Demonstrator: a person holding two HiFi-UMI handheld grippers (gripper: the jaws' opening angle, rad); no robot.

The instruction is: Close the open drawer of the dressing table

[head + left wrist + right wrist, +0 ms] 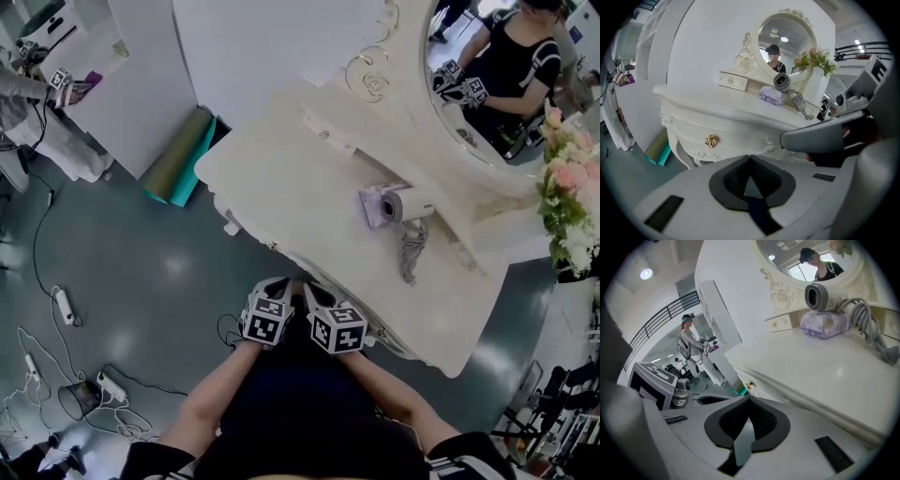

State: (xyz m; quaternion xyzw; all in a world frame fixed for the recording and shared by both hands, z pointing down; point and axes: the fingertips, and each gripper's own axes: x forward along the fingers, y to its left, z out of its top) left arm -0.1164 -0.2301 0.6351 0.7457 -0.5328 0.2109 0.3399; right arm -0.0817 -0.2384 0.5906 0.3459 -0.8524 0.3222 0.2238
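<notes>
The white dressing table point(281, 178) fills the middle of the head view. Its front drawer point(722, 136), with a gold rose knob point(711, 140), looks level with the carved front, and I see no gap. My left gripper point(281, 286) and right gripper point(314, 292) sit side by side at the table's front edge, tips against or very close to the front. In the left gripper view the left gripper point(750, 157) is shut and holds nothing. The right gripper point(750, 400) is also shut and holds nothing, just below the tabletop edge, with the knob point(749, 386) beyond it.
A hair dryer point(412, 204) with a coiled cord and a purple pouch point(375, 208) lie on the tabletop below the oval mirror point(497, 84). Flowers point(567, 187) stand at the right. A rolled teal mat point(183, 155) leans left of the table. Cables and a power strip point(64, 305) lie on the floor.
</notes>
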